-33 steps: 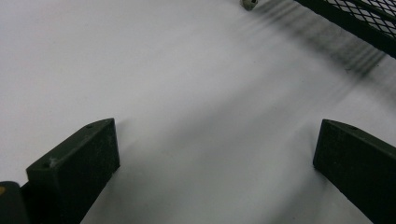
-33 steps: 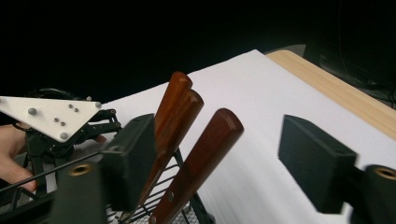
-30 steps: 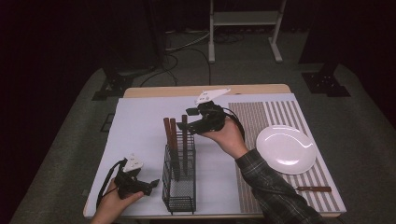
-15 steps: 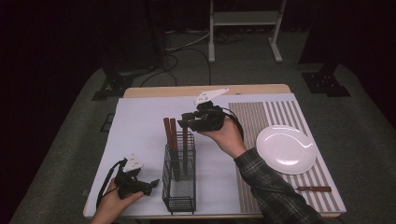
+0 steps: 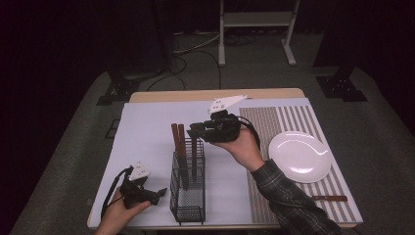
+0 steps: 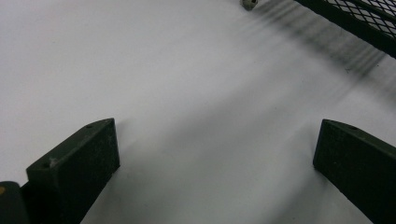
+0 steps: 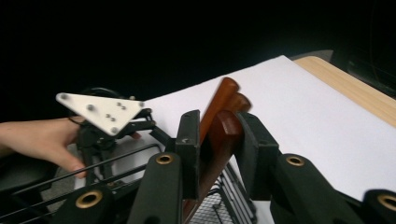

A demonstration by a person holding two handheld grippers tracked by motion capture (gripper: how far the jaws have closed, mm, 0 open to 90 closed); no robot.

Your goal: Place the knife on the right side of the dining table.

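Note:
A black wire basket (image 5: 188,196) stands near the table's front, with wooden-handled utensils upright in it. My right gripper (image 5: 194,131) reaches in from the right at handle height. Its jaws have just been closing, and in the right gripper view the right gripper (image 7: 219,128) is shut on one brown handle (image 7: 223,135). Two more handles (image 5: 178,137) stand just left of it. My left gripper (image 5: 159,193) rests on the white cover left of the basket. In the left gripper view the left gripper (image 6: 215,149) is open with nothing between its jaws.
A white plate (image 5: 299,156) lies on a striped mat (image 5: 288,117) at the right. A wooden-handled knife (image 5: 330,198) lies near the mat's front edge. The basket's corner (image 6: 355,18) shows at the upper right of the left gripper view.
The right gripper's jaws have closed around a brown handle standing in the basket. The hand shifted only slightly. The left gripper has not moved.

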